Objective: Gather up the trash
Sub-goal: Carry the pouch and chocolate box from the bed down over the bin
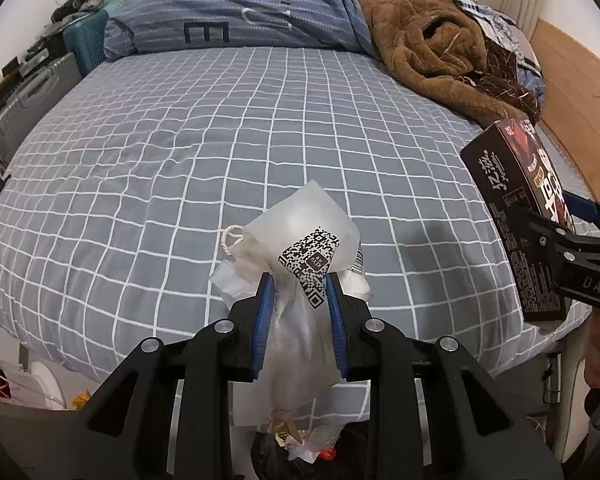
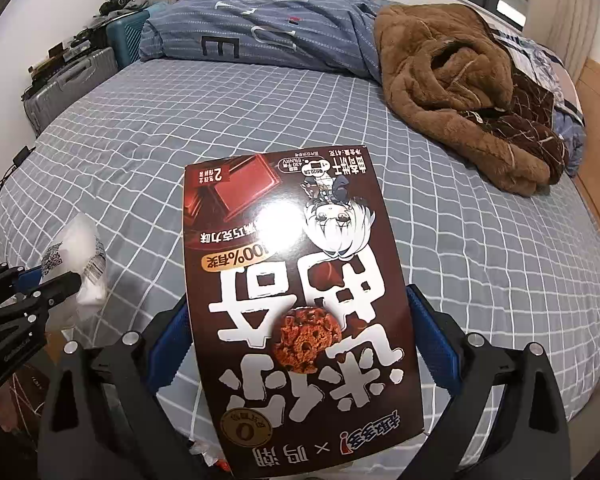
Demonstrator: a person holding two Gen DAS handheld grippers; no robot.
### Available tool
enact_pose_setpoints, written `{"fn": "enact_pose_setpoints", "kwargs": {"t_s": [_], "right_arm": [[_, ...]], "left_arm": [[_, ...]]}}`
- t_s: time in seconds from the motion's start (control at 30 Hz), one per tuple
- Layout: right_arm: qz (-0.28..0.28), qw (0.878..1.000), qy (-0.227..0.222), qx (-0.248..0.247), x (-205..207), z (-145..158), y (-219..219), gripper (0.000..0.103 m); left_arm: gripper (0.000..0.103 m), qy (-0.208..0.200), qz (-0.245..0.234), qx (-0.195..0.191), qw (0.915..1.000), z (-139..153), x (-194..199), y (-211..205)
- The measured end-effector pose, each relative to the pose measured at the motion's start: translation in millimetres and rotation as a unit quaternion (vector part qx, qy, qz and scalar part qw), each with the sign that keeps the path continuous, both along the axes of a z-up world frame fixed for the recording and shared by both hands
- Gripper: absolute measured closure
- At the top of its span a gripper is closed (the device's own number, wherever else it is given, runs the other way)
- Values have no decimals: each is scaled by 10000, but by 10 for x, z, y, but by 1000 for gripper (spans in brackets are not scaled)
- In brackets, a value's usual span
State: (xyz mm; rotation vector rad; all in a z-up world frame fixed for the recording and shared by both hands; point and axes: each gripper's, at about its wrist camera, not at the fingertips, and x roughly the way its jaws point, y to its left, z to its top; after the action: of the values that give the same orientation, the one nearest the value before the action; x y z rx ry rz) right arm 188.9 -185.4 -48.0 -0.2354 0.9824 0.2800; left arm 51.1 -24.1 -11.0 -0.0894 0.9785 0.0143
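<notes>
Bed (image 1: 220, 128): grey checked sheet — your blue quilt (image 1: 236, 12) and brown blanket (image 1: 432, 40) lie far back.
Left claw (image 1: 300, 292): pinching your white bag (image 1: 300, 248).
Right claw (image 2: 300, 344): pinching your cookie box (image 2: 292, 280).

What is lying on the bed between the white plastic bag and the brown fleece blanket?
Nothing: in the left wrist view, only bare checked sheet stretches from the white plastic bag, held in the left gripper, to the brown fleece blanket.

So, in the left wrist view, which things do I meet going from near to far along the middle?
Left tool → white bag → checked sheet → blue duvet.
</notes>
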Motion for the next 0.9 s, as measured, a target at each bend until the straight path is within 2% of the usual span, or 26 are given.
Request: {"fn": "enact_pose_setpoints", "kwargs": {"t_s": [0.5,0.8,0.9], "right_arm": [[-113,9996,-28,273,-791,287,-195,10],[-235,9987,126,445,-1287,290,-239,11],[-216,9990,113,365,-1450,272,-180,11]], "left_arm": [[77,-146,-50,-91,9998,159,-528,-76],[77,-128,-30,-243,9996,143,-958,-25],[77,-132,-5,-254,9996,116,-1115,4]]}}
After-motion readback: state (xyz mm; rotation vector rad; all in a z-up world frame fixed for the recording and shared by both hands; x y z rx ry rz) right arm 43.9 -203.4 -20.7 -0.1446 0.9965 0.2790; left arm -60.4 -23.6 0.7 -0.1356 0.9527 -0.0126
